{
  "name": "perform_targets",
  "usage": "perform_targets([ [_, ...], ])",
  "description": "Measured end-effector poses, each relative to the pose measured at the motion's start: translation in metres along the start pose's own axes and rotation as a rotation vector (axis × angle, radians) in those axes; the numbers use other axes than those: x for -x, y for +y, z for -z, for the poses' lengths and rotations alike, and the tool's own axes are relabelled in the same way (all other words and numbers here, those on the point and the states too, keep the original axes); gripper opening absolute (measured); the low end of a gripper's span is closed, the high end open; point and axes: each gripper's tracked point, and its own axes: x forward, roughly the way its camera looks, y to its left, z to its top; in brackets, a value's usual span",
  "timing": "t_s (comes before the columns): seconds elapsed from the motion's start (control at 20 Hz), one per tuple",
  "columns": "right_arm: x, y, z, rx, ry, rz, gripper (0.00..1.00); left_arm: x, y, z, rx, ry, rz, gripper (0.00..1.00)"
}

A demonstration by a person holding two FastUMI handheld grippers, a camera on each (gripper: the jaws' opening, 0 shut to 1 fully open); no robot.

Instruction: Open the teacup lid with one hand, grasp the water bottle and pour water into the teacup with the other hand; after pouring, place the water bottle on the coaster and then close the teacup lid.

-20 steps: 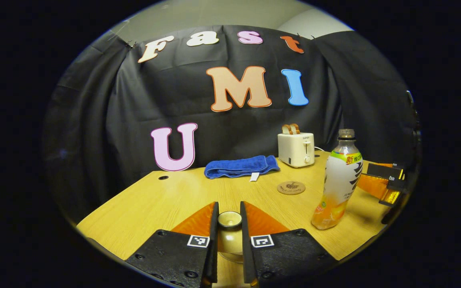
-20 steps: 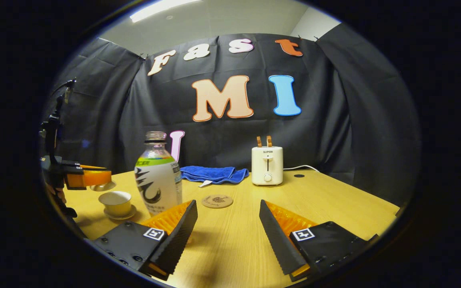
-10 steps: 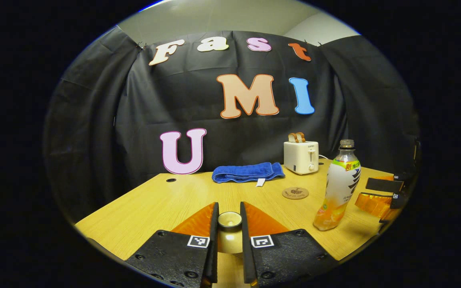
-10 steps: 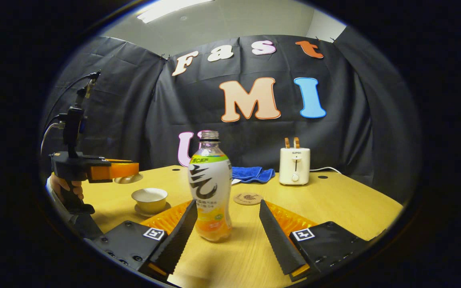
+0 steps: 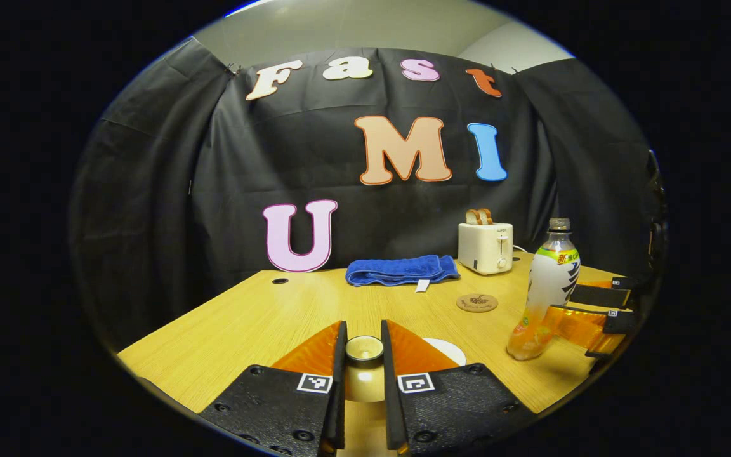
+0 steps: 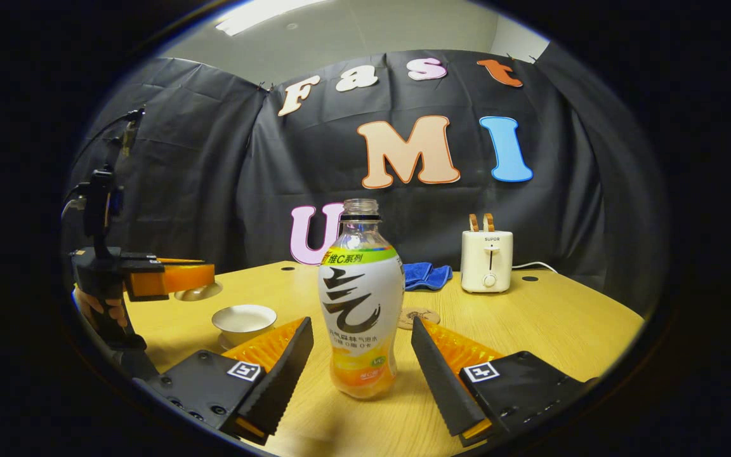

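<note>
1. The left gripper holds the teacup lid by its knob, both fingers pressed against it, lifted above the table.
2. In the right gripper view, the left gripper shows at the far left, gripped by a hand, with the lid hanging under its fingers, up and to the left of the teacup.
3. The teacup stands open on its saucer at the left of the table; in the left gripper view a white edge peeks out just right of the left gripper's fingers, though whether it is cup or saucer cannot be told.
4. The right gripper is spread wide, with the water bottle standing upright between its fingers; gaps remain on both sides, so neither finger touches it.
5. In the left gripper view, the bottle stands at the right of the table, uncapped, with the right gripper reaching around its lower part.
6. The coaster lies flat beyond the bottle, towards the middle of the table; in the right gripper view the coaster is partly hidden behind the bottle.
7. At the far edge of the table lie a folded blue towel and, to its right, a white toaster with toast in its slots.
</note>
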Motion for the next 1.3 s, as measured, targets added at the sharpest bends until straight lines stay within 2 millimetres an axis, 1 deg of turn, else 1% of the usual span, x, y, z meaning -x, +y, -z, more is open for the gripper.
perform_targets([
  [0.15,-0.009,0.005,0.004,0.002,0.011,-0.002,0.97,0.000,0.004,-0.001,0.005,-0.005,-0.004,0.22],
  [0.25,-0.016,0.004,0.006,0.006,0.019,0.003,0.96,0.001,0.006,-0.002,0.013,-0.008,-0.006,0.23],
  [0.35,-0.020,0.003,0.006,0.003,0.025,0.005,0.82,0.000,0.008,-0.001,0.015,-0.012,-0.009,0.23],
  [0.4,-0.021,0.005,0.008,0.004,0.034,0.002,0.78,0.000,0.009,-0.001,0.015,-0.013,-0.010,0.23],
  [0.5,-0.025,0.006,0.007,0.017,0.034,-0.002,0.74,0.000,0.012,0.000,0.015,-0.013,-0.014,0.23],
  [0.55,-0.026,0.008,0.007,0.029,0.034,-0.006,0.75,0.001,0.014,-0.001,0.019,-0.015,-0.016,0.23],
  [0.6,-0.027,0.010,0.007,0.045,0.032,-0.009,0.68,0.001,0.016,-0.001,0.024,-0.015,-0.018,0.23],
  [0.7,-0.029,0.015,0.004,0.093,0.030,-0.018,0.67,0.002,0.021,-0.001,0.032,-0.019,-0.026,0.23],
  [0.9,-0.035,0.019,-0.013,0.221,-0.012,-0.010,0.67,0.004,0.030,-0.002,0.047,-0.025,-0.038,0.22],
  [0.95,-0.037,0.020,-0.016,0.256,-0.017,-0.009,0.69,0.005,0.032,-0.002,0.049,-0.026,-0.040,0.22],
  [1.0,-0.039,0.020,-0.019,0.296,-0.017,-0.005,0.67,0.004,0.034,-0.002,0.051,-0.026,-0.044,0.23],
  [1.2,-0.045,0.023,-0.021,0.480,-0.030,-0.002,0.69,0.006,0.045,-0.004,0.056,-0.034,-0.061,0.23],
  [1.25,-0.045,0.024,-0.020,0.530,-0.031,-0.003,0.67,0.005,0.046,-0.003,0.058,-0.035,-0.064,0.22],
  [1.3,-0.045,0.026,-0.019,0.581,-0.035,-0.002,0.70,0.005,0.047,-0.002,0.061,-0.036,-0.067,0.22],
])
